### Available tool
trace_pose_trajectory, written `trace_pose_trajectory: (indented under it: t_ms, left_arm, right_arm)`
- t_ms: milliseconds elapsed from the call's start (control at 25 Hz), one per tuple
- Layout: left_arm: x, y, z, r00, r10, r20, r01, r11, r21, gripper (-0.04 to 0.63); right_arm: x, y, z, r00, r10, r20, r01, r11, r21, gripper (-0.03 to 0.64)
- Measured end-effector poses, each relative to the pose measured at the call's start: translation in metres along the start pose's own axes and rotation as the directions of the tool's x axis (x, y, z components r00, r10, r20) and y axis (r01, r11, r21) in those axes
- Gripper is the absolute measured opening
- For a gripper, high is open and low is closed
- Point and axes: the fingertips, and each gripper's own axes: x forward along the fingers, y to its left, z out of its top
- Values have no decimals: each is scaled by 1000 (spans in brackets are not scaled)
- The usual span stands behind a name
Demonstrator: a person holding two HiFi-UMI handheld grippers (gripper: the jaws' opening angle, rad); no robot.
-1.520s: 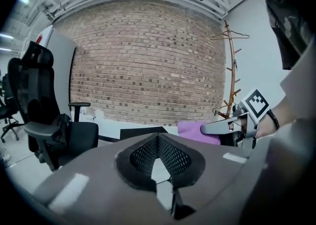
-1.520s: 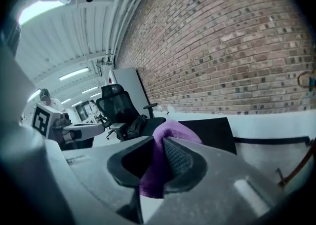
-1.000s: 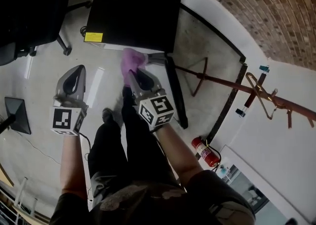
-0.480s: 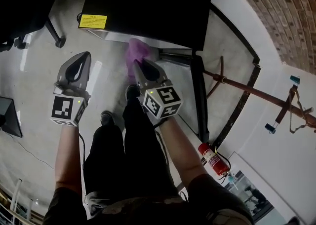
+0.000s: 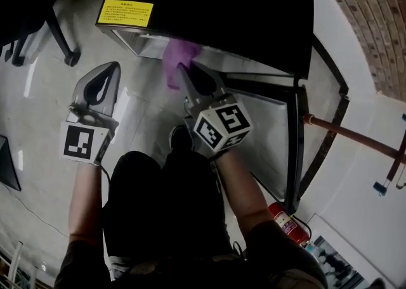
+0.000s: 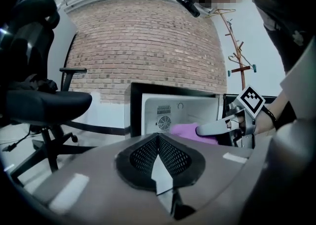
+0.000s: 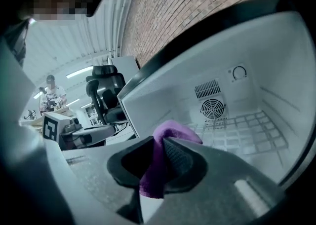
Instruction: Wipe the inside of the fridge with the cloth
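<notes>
A small black fridge (image 5: 209, 2) stands on the floor with its door (image 5: 279, 135) swung open to the right. Its white inside (image 7: 247, 105) shows a fan grille and a wire shelf. My right gripper (image 5: 184, 69) is shut on a purple cloth (image 5: 181, 56) and holds it at the fridge's mouth; the cloth (image 7: 165, 155) bunches between the jaws. The cloth (image 6: 190, 132) also shows in the left gripper view. My left gripper (image 5: 104, 77) hangs shut to the left of the fridge, with nothing in it.
A black office chair (image 6: 44, 105) stands to the left of the fridge. A red fire extinguisher (image 5: 288, 223) lies by the white wall at the right. A wooden coat stand (image 6: 239, 63) rises behind the fridge. The person's legs (image 5: 165, 205) are below the grippers.
The right gripper has carried the purple cloth forward to the fridge's opening. The head view has moved closer to the fridge. The left gripper has kept its place.
</notes>
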Motion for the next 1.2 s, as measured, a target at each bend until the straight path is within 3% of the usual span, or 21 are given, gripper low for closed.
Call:
trace_pose_trajectory:
  t_ms: [280,440,560,800,1000,1200]
  left_arm:
    - [9,6,-28,998,-10,57,8,1000,30,18]
    - [12,17,-34,996,-3,93,-2,999,50,18]
    - [14,27,-31,992,2,127,-12,997,75,18]
    - [13,38,-11,986,-6,166,-15,992,122,18]
    - [13,43,2,980,-16,197,-14,989,149,18]
    - [12,53,0,980,5,199,-36,988,150,18]
  right_arm:
    - [24,-6,-2,990,64,122,-63,998,-12,52]
    - [41,-11,13,970,95,223,-105,994,37,52]
    - [57,-9,29,955,107,277,-124,991,45,52]
    - [89,7,61,919,151,363,-150,988,-32,52]
    - [113,11,79,884,151,441,-177,984,18,52]
    - [138,11,74,897,126,424,-146,989,15,52]
